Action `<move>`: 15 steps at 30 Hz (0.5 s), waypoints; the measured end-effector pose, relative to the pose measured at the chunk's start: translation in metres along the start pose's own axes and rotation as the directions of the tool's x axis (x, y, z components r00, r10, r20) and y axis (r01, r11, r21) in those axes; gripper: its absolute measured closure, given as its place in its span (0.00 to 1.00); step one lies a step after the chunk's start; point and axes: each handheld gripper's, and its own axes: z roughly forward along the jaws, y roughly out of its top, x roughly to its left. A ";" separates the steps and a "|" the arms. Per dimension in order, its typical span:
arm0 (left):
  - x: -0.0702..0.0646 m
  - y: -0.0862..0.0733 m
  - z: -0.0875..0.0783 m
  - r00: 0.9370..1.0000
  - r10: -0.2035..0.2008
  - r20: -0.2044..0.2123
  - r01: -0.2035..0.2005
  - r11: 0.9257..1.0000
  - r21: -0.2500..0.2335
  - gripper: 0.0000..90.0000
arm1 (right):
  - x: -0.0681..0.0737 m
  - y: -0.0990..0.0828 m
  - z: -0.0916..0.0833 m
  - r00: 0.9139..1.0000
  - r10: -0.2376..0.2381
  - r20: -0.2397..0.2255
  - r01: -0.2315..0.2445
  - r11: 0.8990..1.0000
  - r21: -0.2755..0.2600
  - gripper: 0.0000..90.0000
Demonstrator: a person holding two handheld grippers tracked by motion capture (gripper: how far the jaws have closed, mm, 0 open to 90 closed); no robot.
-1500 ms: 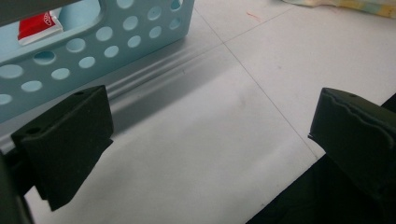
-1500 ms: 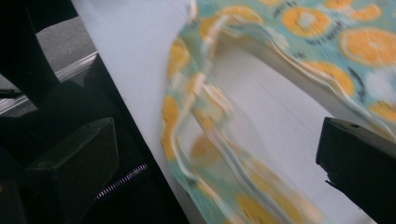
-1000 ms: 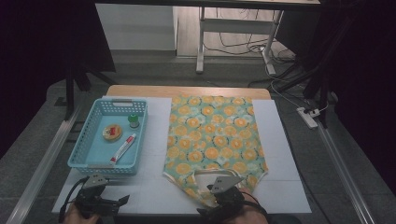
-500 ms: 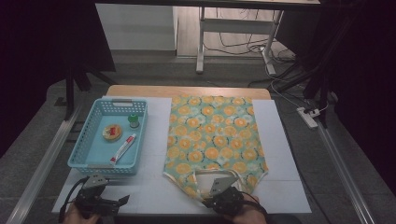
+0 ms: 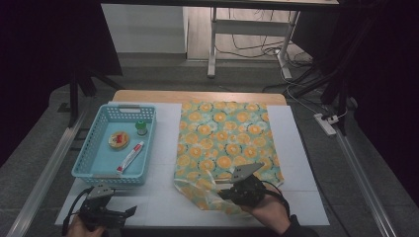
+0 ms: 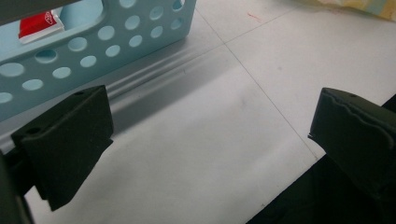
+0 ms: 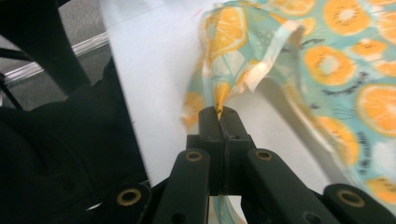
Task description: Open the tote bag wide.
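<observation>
Bag: orange-slice print bag (image 5: 225, 148) lies flat on the white table cover (image 5: 163, 153), centre right of the high view; long axis runs from the far edge toward the near edge.
Bag mouth: the near end (image 7: 247, 56) is lifted off the cover, with the top layer pulled up and away from the lower layer.
Right gripper: right gripper (image 5: 228, 194), lower centre of the high view, has its jaws pressed together on the near rim of the bag (image 7: 219, 100); the rest of the bag extends away from it toward the top of the frame.
Left gripper: left gripper (image 5: 129, 212), lower left corner, jaws spread and holding nothing, just in front of the blue basket (image 5: 84, 148).
Nearer hand: the left is well apart from the bag mouth; the right is already on it.
Basket contents: toothpaste tube (image 5: 130, 156), small green bottle (image 5: 142, 128), round tin (image 5: 118, 139).
</observation>
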 end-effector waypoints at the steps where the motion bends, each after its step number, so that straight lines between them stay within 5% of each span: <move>1: 0.000 0.000 0.000 1.000 0.000 0.000 0.000 1.000 0.000 0.00 | -0.004 0.001 -0.001 1.000 0.005 0.002 -0.005 1.000 0.001 0.99; 15: 0.001 0.000 0.000 1.000 -0.008 0.005 0.008 1.000 0.001 0.00 | -0.055 0.017 -0.008 0.995 0.027 0.098 -0.027 1.000 0.004 1.00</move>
